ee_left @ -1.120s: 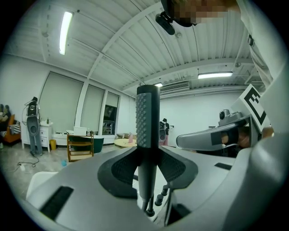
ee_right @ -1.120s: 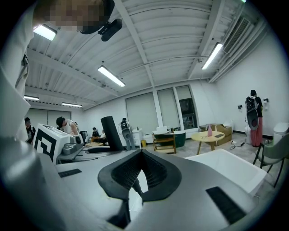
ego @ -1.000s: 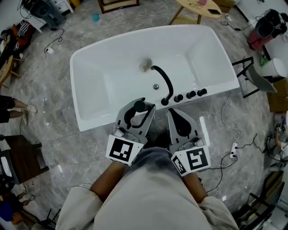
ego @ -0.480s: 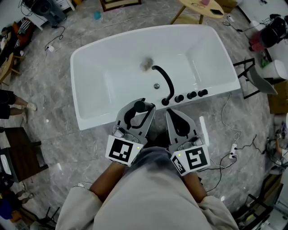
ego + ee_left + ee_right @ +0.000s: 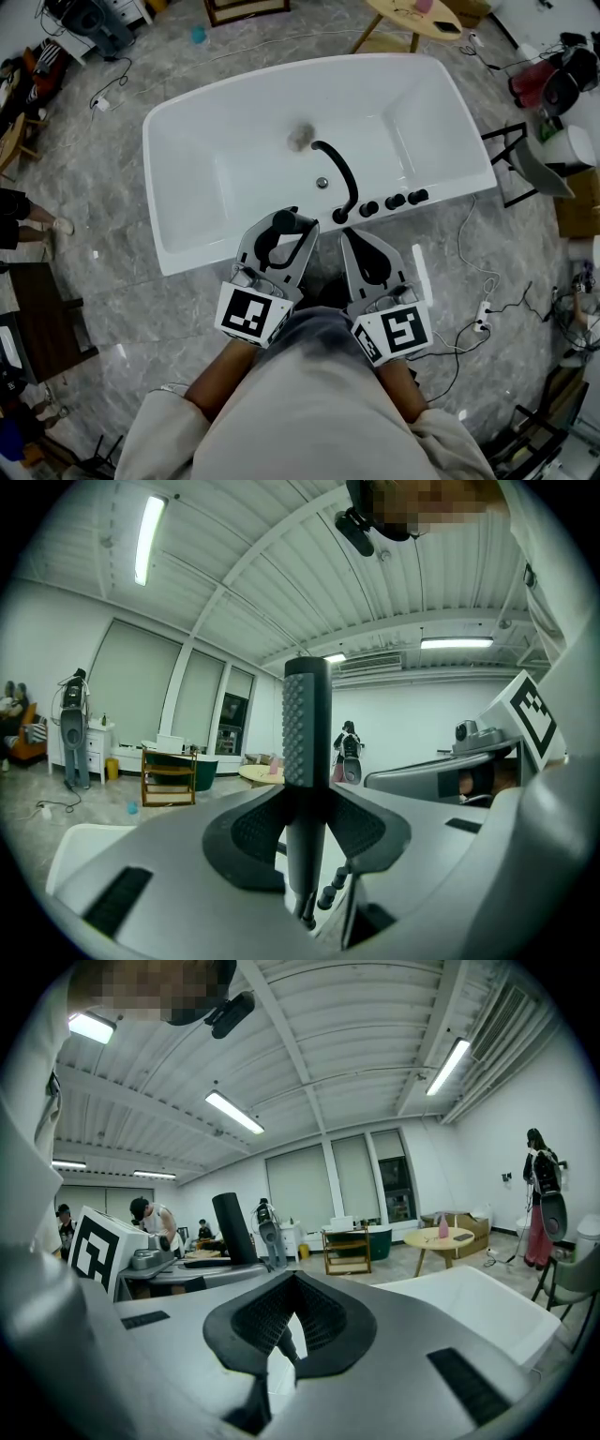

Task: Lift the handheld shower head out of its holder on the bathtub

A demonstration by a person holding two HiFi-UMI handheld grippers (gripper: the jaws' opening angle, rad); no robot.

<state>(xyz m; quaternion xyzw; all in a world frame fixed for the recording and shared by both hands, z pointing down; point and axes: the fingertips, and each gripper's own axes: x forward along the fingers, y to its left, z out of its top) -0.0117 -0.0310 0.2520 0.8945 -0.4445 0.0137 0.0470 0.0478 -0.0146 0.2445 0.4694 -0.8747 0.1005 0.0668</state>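
The handheld shower head [image 5: 307, 742] is a dark stick with a dotted face. It stands upright between the jaws of my left gripper [image 5: 306, 827], which is shut on its handle. From above, the left gripper [image 5: 287, 230] hangs over the near rim of the white bathtub [image 5: 450, 187], just left of the black spout [image 5: 339, 173] and the knobs [image 5: 394, 200]. My right gripper [image 5: 354, 236] is beside it on the right, with its jaws together and nothing between them. In the right gripper view the shower head [image 5: 232, 1227] rises to the left of the right gripper [image 5: 291, 1283].
The person's body fills the bottom of the head view. A round wooden table [image 5: 412, 14] stands beyond the tub. At the right are a dark chair [image 5: 525, 159], cables and a power strip [image 5: 487, 309] on the marble floor. Furniture lines the left edge.
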